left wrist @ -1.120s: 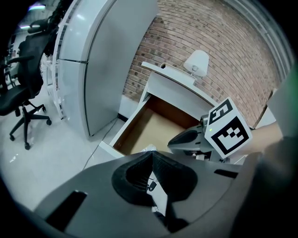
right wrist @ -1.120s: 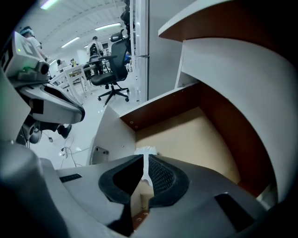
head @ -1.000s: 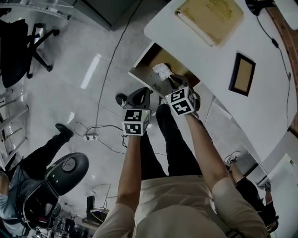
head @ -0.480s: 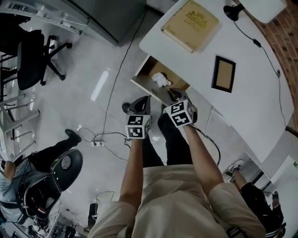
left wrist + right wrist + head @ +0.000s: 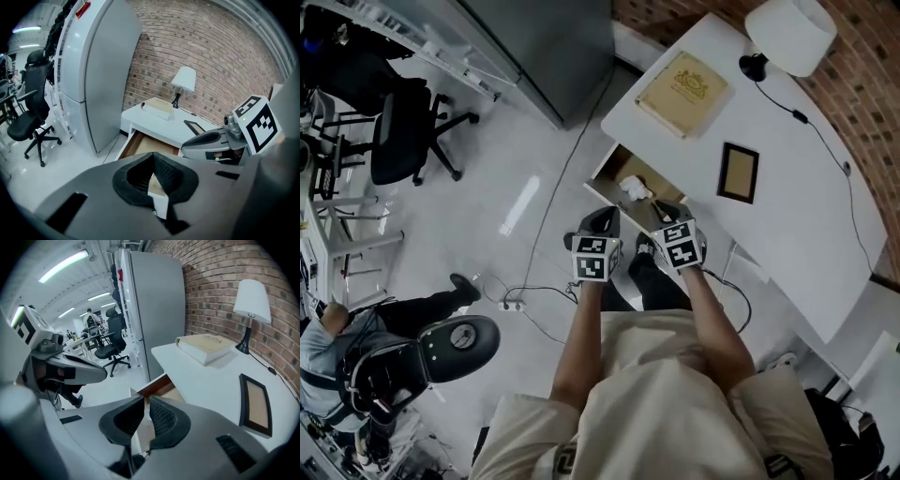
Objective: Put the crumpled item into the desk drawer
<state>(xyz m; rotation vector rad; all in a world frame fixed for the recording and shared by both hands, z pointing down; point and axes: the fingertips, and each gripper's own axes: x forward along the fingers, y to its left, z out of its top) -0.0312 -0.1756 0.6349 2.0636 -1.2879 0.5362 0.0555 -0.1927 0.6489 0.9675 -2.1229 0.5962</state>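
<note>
The crumpled white item (image 5: 631,186) lies inside the open wooden desk drawer (image 5: 609,174), which is pulled out from the white desk (image 5: 787,225). Both grippers hover side by side just in front of the drawer, apart from the item. My left gripper (image 5: 600,223) has its pads touching at the tips (image 5: 152,157) and holds nothing. On my right gripper (image 5: 666,212) the jaws (image 5: 146,401) leave only a thin slit, with nothing between them. The drawer (image 5: 140,143) shows past the jaws in both gripper views (image 5: 161,385); the item is hidden there.
On the desk are a tan book (image 5: 680,82), a picture frame (image 5: 738,172) and a white lamp (image 5: 789,33) with its cord. A tall grey cabinet (image 5: 553,47) stands left of the desk. Office chairs (image 5: 403,131), a seated person (image 5: 394,319) and floor cables (image 5: 525,295) fill the left.
The right gripper has drawn back from the crumpled item, which stays in the drawer. Both grippers sit farther from the drawer, and the head view has pulled back and shows more desk.
</note>
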